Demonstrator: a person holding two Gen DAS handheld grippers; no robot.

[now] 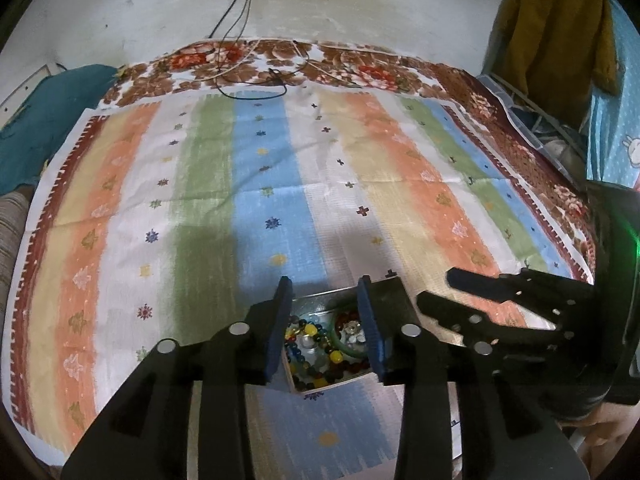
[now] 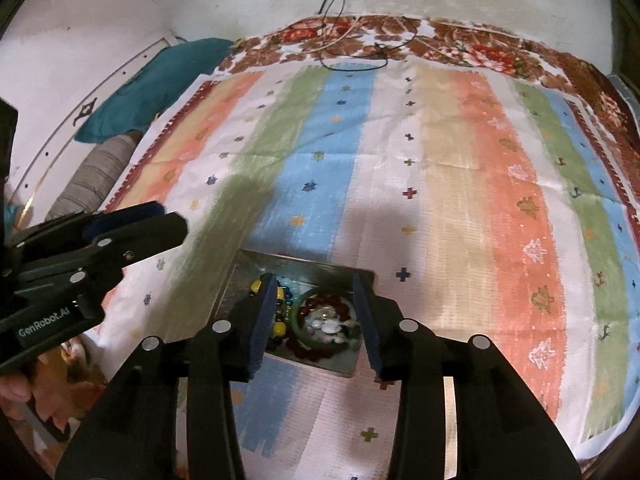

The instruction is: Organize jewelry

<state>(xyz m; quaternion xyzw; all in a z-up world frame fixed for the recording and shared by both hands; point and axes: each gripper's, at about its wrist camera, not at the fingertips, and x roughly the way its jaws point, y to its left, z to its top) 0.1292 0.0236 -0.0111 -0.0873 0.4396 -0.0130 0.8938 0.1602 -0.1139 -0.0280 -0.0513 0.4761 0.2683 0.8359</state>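
A shallow metal box lies on the striped cloth, filled with jewelry: coloured bead strings, a green bangle and dark red beads around pale stones. My left gripper is open, its blue-padded fingers straddling the box from above. My right gripper is open too, hovering over the same box. Each gripper shows in the other's view: the right one beside the box, the left one off to the left.
A striped, multicoloured cloth covers a bed with a floral brown blanket. Cables lie at the far edge by the wall. A teal pillow sits far left; clothes hang at right.
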